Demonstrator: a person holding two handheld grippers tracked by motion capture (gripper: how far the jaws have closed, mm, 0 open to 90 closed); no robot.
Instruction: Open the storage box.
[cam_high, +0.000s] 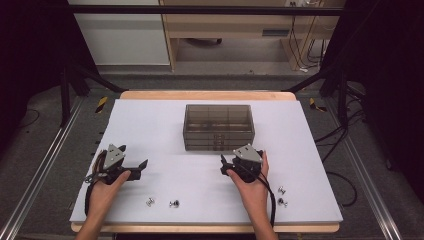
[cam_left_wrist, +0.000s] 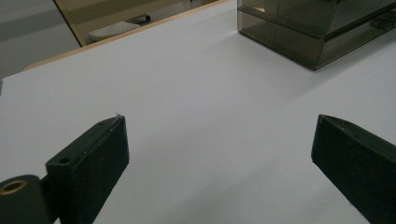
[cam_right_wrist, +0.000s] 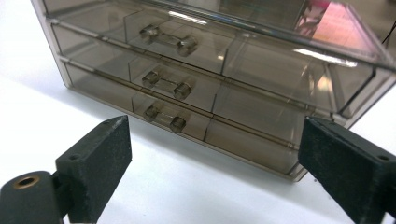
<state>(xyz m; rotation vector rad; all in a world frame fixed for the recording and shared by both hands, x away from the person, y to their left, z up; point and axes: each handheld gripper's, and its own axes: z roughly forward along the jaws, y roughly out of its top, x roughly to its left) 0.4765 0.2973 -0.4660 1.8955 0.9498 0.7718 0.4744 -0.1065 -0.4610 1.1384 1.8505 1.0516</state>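
Observation:
A smoky see-through drawer box (cam_high: 218, 127) stands in the middle of the white table (cam_high: 150, 125). It has three stacked drawers, all pushed in, each with a clear handle: top (cam_right_wrist: 168, 39), middle (cam_right_wrist: 166, 85), bottom (cam_right_wrist: 164, 119). My right gripper (cam_high: 224, 165) sits just in front of the box, a little right of centre. It faces the drawer fronts (cam_right_wrist: 215, 123), open, with nothing between its jaws. My left gripper (cam_high: 140, 169) rests at the front left of the table, also open and empty (cam_left_wrist: 219, 126). The box (cam_left_wrist: 317, 32) lies off to its far right.
Two small metal pieces (cam_high: 149, 201) (cam_high: 174, 203) lie near the front edge between my hands. Two more (cam_high: 281, 190) (cam_high: 282, 202) lie right of my right wrist. A wooden rim (cam_high: 205, 95) borders the table's far edge.

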